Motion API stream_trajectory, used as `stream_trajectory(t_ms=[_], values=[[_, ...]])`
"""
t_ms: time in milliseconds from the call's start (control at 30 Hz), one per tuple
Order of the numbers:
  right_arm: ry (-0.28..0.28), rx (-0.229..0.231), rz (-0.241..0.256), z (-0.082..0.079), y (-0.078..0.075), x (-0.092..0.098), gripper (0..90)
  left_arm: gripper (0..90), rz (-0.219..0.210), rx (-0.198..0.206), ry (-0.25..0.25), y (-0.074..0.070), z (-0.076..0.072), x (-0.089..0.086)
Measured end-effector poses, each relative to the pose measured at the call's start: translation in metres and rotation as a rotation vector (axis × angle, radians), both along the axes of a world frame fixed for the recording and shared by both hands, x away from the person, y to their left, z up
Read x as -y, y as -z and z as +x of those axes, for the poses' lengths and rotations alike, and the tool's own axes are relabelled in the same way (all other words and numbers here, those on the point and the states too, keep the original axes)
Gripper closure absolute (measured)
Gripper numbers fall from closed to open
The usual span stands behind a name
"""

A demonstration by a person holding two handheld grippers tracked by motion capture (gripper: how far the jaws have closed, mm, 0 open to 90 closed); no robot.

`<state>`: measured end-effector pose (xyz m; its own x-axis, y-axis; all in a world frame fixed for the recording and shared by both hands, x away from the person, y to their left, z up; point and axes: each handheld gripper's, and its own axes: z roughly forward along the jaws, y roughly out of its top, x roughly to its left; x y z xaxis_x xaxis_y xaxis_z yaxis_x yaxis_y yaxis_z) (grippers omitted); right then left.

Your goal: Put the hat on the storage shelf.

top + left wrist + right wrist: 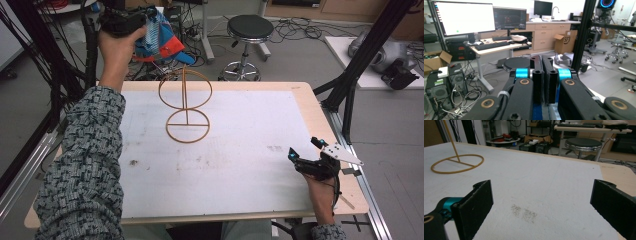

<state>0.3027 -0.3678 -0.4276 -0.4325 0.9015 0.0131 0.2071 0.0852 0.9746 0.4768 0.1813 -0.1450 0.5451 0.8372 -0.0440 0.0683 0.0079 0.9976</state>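
While my left gripper point(131, 22) hangs high past the far left corner of the white-topped wooden table point(240, 190), the chief risk I see is the blue, orange and white patterned cloth point(159, 34) bunched at its tip slipping free. In the left gripper view the jaws stand pressed together with only a sliver of blue between them, so I judge the bite to be thin; I cannot tell from that view how much fabric is truly caught. A quick swing could shake it loose onto the floor and cables beyond the table edge. A second hazard is the thin yellow wire stand point(186, 102), two hoops joined by an upright rod, which sits on the far half of the table just below and toward me from the cloth: a low sweep could snag the upper hoop and tip the light frame over.

My left forearm, in a grey knit sleeve point(90, 165), is stretched forward and raised, wrist cocked, gripper pointed away from me. My right gripper point(305, 156) rests low near the table's right edge, jaws spread wide over bare tabletop, holding nothing, well apart from the stand.
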Motion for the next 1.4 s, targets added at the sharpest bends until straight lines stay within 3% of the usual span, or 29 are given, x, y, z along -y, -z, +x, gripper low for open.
stream_trajectory(t_ms=[500,767,833,1400], values=[[-0.001,-0.006,0.006,0.000,0.000,0.000,3.6,87.3,0.042,-0.064,0.119,0.015,-0.010,0.001],[0.002,-0.003,0.010,0.000,0.000,0.000,3.6,87.2,0.100,-0.092,0.174,0.024,-0.018,0.010],[0.002,-0.005,0.008,0.000,0.000,0.000,3.6,87.2,0.097,-0.091,0.188,0.027,-0.021,0.013],[0.002,-0.008,0.006,0.000,0.000,0.001,3.6,87.1,0.139,-0.097,0.228,0.053,-0.037,0.031]])
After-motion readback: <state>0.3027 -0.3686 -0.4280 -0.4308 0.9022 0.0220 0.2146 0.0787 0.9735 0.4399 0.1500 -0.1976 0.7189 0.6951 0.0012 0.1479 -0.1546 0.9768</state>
